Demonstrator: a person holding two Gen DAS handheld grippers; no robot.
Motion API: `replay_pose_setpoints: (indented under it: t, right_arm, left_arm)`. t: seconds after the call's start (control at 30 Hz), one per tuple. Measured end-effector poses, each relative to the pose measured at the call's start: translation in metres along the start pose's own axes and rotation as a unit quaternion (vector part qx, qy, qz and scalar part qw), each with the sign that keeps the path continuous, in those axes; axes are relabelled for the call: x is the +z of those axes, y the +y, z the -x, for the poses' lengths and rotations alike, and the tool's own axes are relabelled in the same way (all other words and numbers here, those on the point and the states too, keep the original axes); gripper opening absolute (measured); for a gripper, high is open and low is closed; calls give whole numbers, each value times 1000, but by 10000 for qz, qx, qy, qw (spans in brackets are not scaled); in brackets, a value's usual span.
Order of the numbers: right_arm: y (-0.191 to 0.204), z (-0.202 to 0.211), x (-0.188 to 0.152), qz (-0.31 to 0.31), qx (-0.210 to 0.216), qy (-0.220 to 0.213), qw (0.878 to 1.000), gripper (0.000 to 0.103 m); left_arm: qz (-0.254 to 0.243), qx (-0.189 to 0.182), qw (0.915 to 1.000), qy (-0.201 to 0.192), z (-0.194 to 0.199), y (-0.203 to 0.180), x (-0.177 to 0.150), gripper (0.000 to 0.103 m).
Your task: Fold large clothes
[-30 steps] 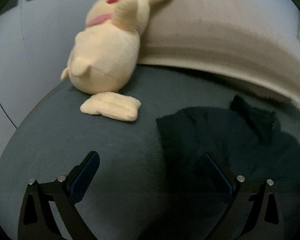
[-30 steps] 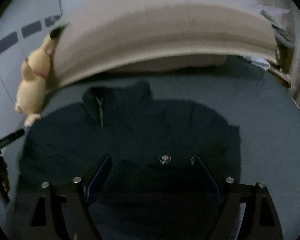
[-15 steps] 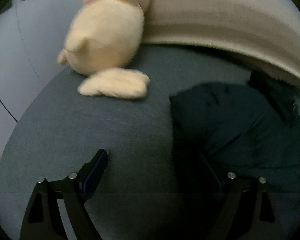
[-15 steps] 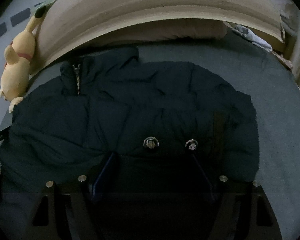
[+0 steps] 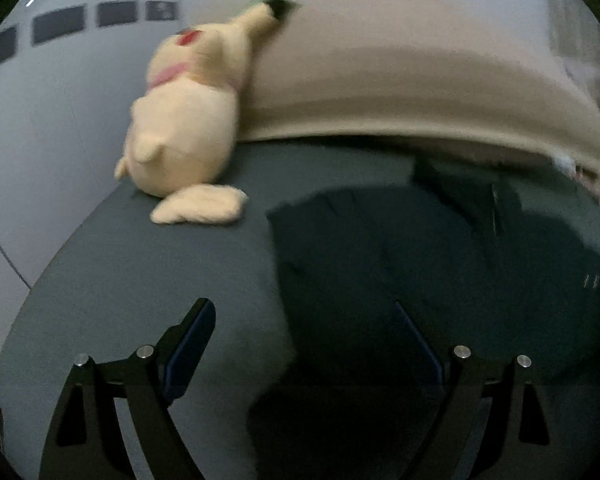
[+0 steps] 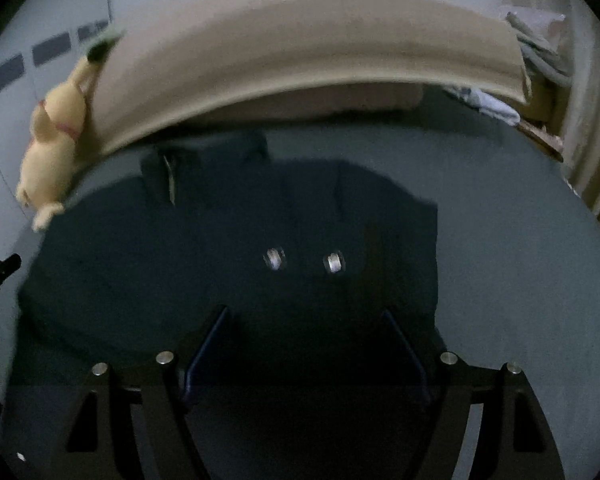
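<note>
Dark puffer jacket (image 6: 236, 272) spread on grey bed (image 6: 500, 240); left gripper (image 5: 304, 328) & right gripper (image 6: 304, 336) both wide apart, holding nothing.

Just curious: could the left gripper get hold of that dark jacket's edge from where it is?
Probably yes. The left gripper is open, the dark jacket edge lies between its fingers, and nothing blocks it.
</note>
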State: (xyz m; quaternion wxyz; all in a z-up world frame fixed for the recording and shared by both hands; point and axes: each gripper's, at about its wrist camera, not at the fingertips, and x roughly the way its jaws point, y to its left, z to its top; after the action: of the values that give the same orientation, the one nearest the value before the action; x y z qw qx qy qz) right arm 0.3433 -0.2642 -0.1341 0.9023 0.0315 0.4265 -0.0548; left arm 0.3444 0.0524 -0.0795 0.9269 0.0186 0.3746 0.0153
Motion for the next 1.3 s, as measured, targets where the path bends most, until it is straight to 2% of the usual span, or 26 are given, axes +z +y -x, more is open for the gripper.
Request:
replay_pose_setpoints:
  t: [0.07, 0.17, 0.27, 0.33, 0.4, 0.47, 0.53, 0.63, 0.7, 0.73, 0.8, 0.87, 0.9, 0.93, 0.97, 1.03, 1.07, 1.17, 1.2, 1.23, 1.3]
  right_arm:
    - [-4, -12, -9, 14, -99, 212, 9997, 80]
    - [-14, -20, -16, -131, 5, 263, 9996, 80]
    - [-10, -24, -16, 28, -123, 270, 9996, 82]
    - [-10, -26, -16, 34, -155, 308, 9994, 83]
    - [-13, -22, -13, -2, -164, 353, 9992, 82]
    - [-15, 2, -9, -52, -190, 42, 9998, 82]
    - [-11, 26, -5, -102, -199, -409, 9989, 82]
    - [8, 41, 5, 128, 161, -703, 9973, 83]
    - [31, 32, 6, 558, 343, -614, 9960, 83]
    - [37, 24, 5, 658, 421, -500, 9957, 82]
    - [46, -1, -2, 819, 496, -83, 9954, 73]
    - [46, -17, -12, 812, 572, 153, 9949, 72]
    - [44, -19, -14, 788, 609, 161, 9949, 72]
    - [42, -22, -14, 738, 681, 230, 9947, 73]
    - [41, -23, -15, 723, 712, 265, 9945, 73]
    - [41, -26, -15, 782, 704, 317, 9939, 73]
    - [41, -27, -16, 796, 703, 337, 9938, 73]
    - [39, -27, -19, 692, 709, 313, 9946, 73]
    - [41, -28, -19, 697, 693, 309, 9947, 73]
    - [41, -29, -19, 687, 687, 323, 9947, 73]
    - [42, -31, -14, 657, 728, 380, 9945, 74]
  left_arm:
    - [-181, 171, 9994, 256, -17, -7, -9, 90]
    - [-95, 119, 9990, 432, -27, -6, -17, 91]
    - [-82, 104, 9982, 580, -38, -6, -18, 93]
    - [22, 14, 9978, 656, -37, -3, -16, 93]
    - [173, -240, 9974, 657, -27, 7, -11, 93]
    - [399, -548, 9969, 393, -10, 25, -3, 93]
    - [792, -643, 9946, 182, -5, 50, 11, 93]
    - [1519, -940, 9828, 465, -28, 79, 31, 93]
    - [1735, -1062, 9771, 630, -43, 83, 39, 93]
    - [1705, -1038, 9774, 700, -52, 79, 43, 93]
    - [1526, -1095, 9790, 789, -66, 68, 49, 93]
    - [1432, -1090, 9783, 1024, -89, 61, 53, 92]
    - [1437, -995, 9779, 1152, -100, 59, 52, 74]
    - [1488, -999, 9760, 1234, -110, 60, 50, 62]
    - [1548, -1056, 9750, 1197, -114, 62, 50, 58]
    - [1499, -1098, 9756, 1170, -114, 61, 49, 38]
    - [1484, -1116, 9757, 1167, -115, 60, 47, 38]
    - [1309, -1020, 9801, 1093, -115, 58, 42, 38]
    - [1158, -838, 9841, 1057, -110, 52, 43, 41]
    - [1025, -602, 9877, 1011, -104, 46, 44, 49]
    - [721, 98, 9948, 707, -77, 31, 46, 53]
